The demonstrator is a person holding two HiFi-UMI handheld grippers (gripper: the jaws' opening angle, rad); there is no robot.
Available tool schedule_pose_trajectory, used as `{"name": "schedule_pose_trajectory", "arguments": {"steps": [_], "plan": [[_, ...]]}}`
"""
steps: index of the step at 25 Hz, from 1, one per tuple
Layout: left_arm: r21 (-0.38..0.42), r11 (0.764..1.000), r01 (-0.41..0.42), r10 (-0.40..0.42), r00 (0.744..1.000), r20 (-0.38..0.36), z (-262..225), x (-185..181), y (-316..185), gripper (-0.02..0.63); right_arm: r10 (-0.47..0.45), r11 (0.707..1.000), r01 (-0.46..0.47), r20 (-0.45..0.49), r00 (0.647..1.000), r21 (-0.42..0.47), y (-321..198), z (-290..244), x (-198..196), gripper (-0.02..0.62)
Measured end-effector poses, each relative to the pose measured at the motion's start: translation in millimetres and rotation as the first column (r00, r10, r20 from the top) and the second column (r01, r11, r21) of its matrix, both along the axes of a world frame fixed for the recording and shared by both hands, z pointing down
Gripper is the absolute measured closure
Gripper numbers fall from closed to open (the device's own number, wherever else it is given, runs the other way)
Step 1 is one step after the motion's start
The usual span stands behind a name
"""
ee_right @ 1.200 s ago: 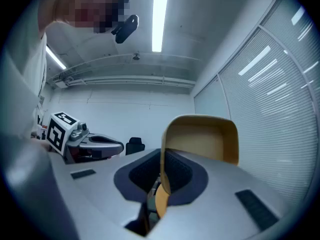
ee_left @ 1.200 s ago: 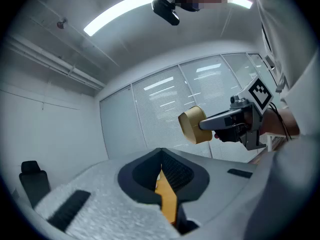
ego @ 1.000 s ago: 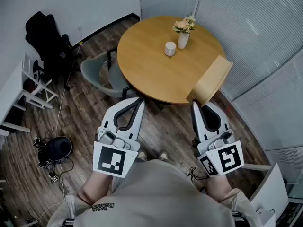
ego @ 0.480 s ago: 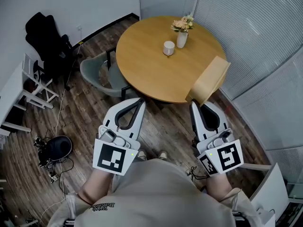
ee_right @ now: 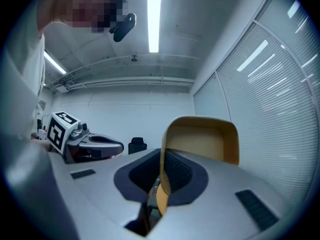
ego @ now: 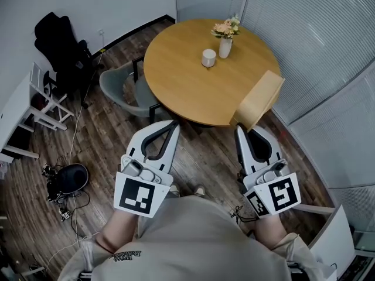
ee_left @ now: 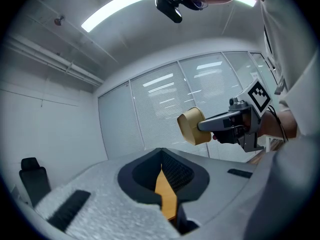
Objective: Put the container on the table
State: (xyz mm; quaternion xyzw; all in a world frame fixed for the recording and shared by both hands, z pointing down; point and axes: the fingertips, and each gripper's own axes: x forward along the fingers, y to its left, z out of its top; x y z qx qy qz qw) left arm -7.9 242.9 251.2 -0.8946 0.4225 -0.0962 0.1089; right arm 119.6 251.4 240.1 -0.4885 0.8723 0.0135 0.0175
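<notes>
Head view counts two claws: left claw (ego: 171,124) drawn shut on nothing, right claw (ego: 239,127) clamped on the one tan container (ego: 261,98), held in the air at the edge of the round counter (ego: 181,84). One vase (ego: 225,48) and one white cup (ego: 208,58) stand there. Only the right gripper view shows the container's wall pinched between the jaws. The shirt print is unreadable.

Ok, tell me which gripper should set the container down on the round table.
Right. The right gripper is shut on the rim of the tan container, which hangs just over the near edge of the round table. The left gripper holds nothing, its jaws together, short of the table.
</notes>
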Motion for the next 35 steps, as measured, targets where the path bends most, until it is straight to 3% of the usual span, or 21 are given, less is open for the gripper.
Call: {"name": "schedule_pose_trajectory", "arguments": {"steps": [24, 28, 35], "plan": [[0.005, 0.997, 0.075, -0.075, 0.997, 0.023, 13, 34, 15, 0.584, -0.1, 0.995, 0.1, -0.008, 0.995, 0.01, 9, 14, 29, 0.56], [0.037, 0.997, 0.068, -0.07, 0.996, 0.051, 16, 40, 6, 0.584, -0.115, 0.993, 0.115, -0.019, 0.993, 0.011, 2, 19, 27, 0.56], [0.029, 0.998, 0.053, -0.054, 0.998, 0.028, 32, 36, -33, 0.584, -0.101, 0.995, 0.102, -0.037, 0.994, 0.005, -36, 32, 21, 0.56]]}}
